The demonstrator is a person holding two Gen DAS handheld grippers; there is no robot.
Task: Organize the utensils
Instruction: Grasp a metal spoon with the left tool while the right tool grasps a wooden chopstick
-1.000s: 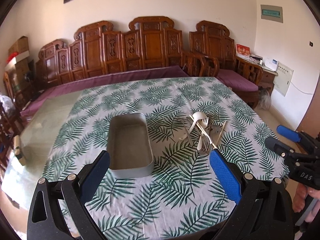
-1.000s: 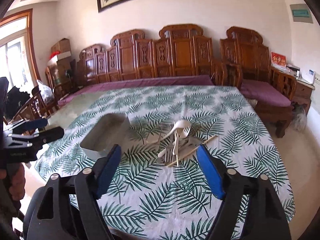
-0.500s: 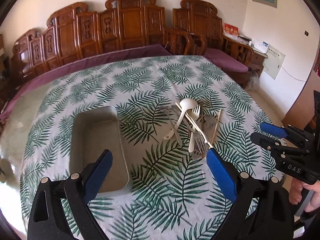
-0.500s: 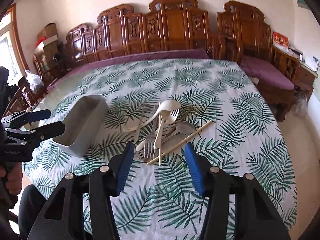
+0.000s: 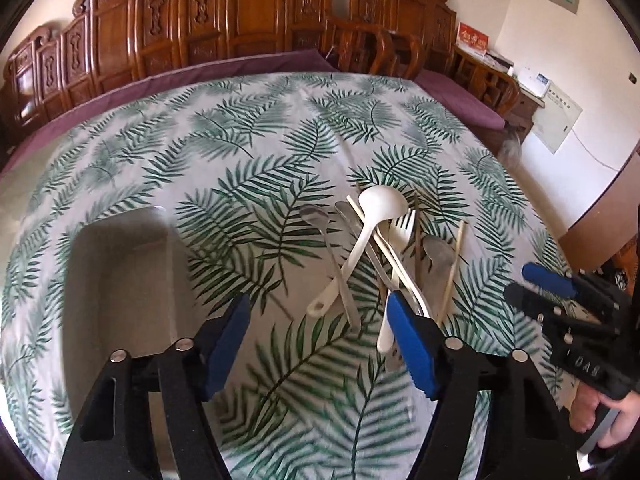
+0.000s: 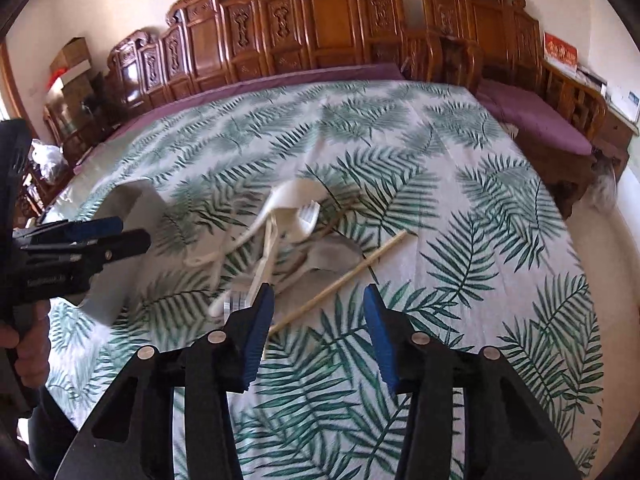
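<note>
Partly, left gripper (image 5: 318,306) perhaps hides blurred fork (image 5: 394,268) handle

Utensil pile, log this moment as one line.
utensil pile: untouched | tray: empty | left gripper: jaws closing, empty | right gripper: jaws closing, empty

Both wrist views look steeply down and forward, close over the table (image 5: 280,128). The left view sits above the tray (image 5: 120,272), utensils (image 5: 380,240) at 1 o'clock; the right view sits nearer them, utensils (image 6: 288,232) at 11 o'clock. Both share these.
</note>
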